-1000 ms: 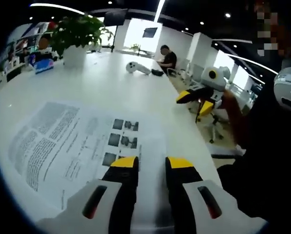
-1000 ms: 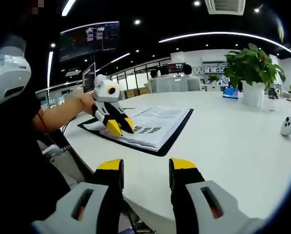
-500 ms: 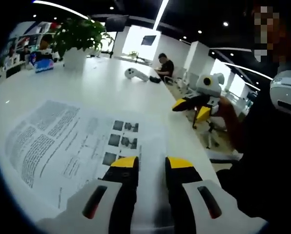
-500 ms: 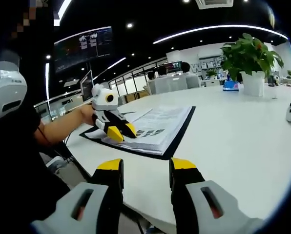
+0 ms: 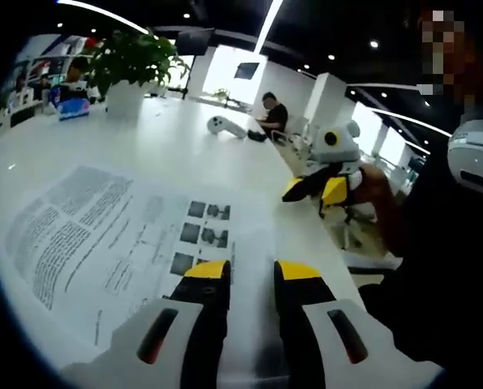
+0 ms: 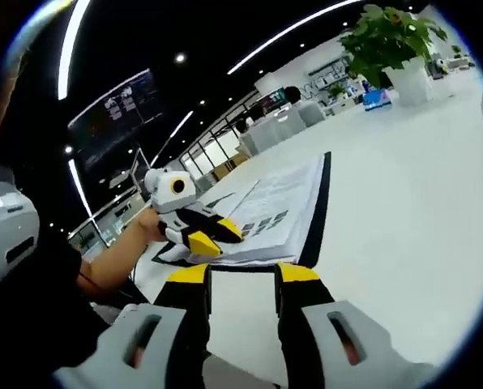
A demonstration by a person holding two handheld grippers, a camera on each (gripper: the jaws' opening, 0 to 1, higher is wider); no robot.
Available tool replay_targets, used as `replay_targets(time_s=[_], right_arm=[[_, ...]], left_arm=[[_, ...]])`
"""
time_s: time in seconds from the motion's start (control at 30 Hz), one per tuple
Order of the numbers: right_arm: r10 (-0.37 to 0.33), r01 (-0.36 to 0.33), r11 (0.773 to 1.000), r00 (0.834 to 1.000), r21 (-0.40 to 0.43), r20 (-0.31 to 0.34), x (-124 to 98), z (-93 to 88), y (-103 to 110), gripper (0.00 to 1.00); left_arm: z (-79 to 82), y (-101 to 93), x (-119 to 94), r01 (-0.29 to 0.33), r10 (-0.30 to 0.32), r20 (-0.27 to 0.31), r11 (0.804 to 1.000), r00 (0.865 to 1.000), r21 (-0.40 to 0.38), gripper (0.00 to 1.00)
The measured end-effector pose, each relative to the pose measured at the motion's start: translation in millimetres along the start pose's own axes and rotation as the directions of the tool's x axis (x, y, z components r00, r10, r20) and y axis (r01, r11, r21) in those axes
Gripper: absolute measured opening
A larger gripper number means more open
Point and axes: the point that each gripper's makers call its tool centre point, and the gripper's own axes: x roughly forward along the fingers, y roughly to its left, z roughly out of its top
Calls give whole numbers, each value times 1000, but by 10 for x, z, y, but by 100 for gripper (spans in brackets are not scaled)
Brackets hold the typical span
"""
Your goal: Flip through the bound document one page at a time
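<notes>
Currently a setup step, judged from the layout: no page is lifted yet. Long white table (image 5: pixel 168 138), largest thing in sight. The bound document (image 6: pixel 278 212) lies open and flat on its dark cover near the table's near edge, by the person. Potted plant (image 5: pixel 128 61) and a white controller (image 5: pixel 224 123) sit far off toward the far end. Left gripper (image 6: pixel 209 237) rests its tips on the printed page, jaws narrow, gripping nothing visible. Right gripper (image 6: pixel 241 274) hovers just off the document's near corner, jaws moderately apart, empty. Next move calls for catching one sheet's free edge, only the top one, while the left gripper pins the rest.
</notes>
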Motion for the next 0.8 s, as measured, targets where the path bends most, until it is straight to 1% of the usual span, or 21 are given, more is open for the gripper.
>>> replay_targets(time_s=[0.07, 0.17, 0.27, 0.4, 0.53, 0.8], right_arm=[[-7, 6, 999, 1000, 34, 11, 32, 6, -22, 36], [4, -9, 995, 998, 102, 55, 89, 56, -32, 36], [10, -17, 994, 998, 106, 70, 121, 83, -32, 33], [-9, -1, 992, 997, 128, 75, 171, 107, -81, 34], [-17, 8, 992, 997, 122, 70, 234, 108, -113, 32], [-46, 34, 990, 995, 134, 88, 372, 157, -140, 30]], left_arm=[[1, 3, 0, 1, -1, 3, 1000, 1000, -1, 24], [2, 9, 0, 1, -1, 5, 1000, 1000, 0, 24], [2, 0, 3, -3, 3, 5, 1000, 1000, 1, 24], [1, -5, 3, -2, 2, 8, 1000, 1000, -6, 24], [0, -12, 4, -2, 2, 7, 1000, 1000, -2, 24], [-4, -33, 11, -23, 24, -1, 999, 1000, 23, 24]])
